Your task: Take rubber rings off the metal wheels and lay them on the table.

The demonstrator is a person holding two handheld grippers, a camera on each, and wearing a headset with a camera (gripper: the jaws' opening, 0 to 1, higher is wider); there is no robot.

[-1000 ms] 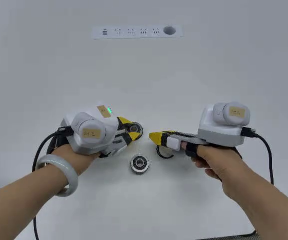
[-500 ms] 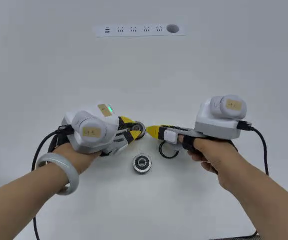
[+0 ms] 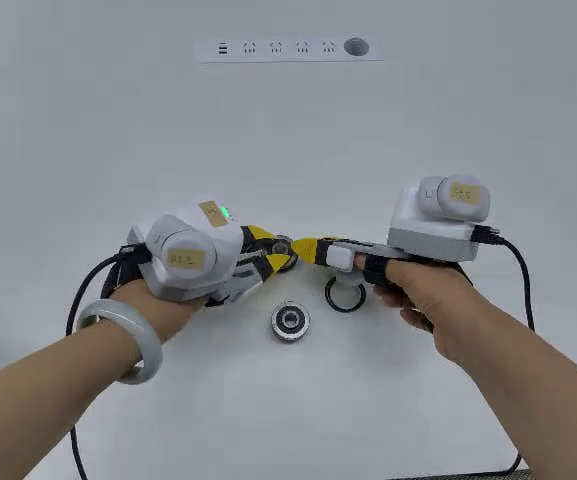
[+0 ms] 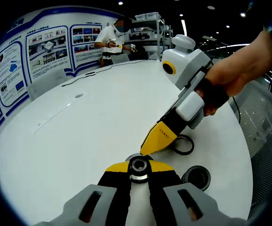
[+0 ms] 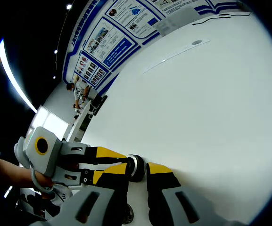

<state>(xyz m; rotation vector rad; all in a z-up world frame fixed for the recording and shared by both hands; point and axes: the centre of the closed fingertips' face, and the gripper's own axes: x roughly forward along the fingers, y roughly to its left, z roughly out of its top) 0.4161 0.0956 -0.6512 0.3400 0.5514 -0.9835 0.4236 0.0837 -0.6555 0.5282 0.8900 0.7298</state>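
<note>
The left claw [image 3: 271, 253] is clenched on a small metal wheel [image 4: 139, 167]. The wheel looks shiny and hard, and is likely a bit heavy. The dark rubber ring around it should be soft and stretchy, so pinch its edge and peel. The right claw [image 5: 138, 169] sits right at the wheel's rim. I cannot tell if it pinches yet. Just under it, a loose rubber ring [image 3: 346, 297] lies on the desk [image 3: 448, 150].

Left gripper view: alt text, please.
Left gripper clamps a small metal wheel between yellow-tipped jaws. The right gripper points its yellow tip at it; a black rubber ring and a second metal wheel lie on the white table.
</note>
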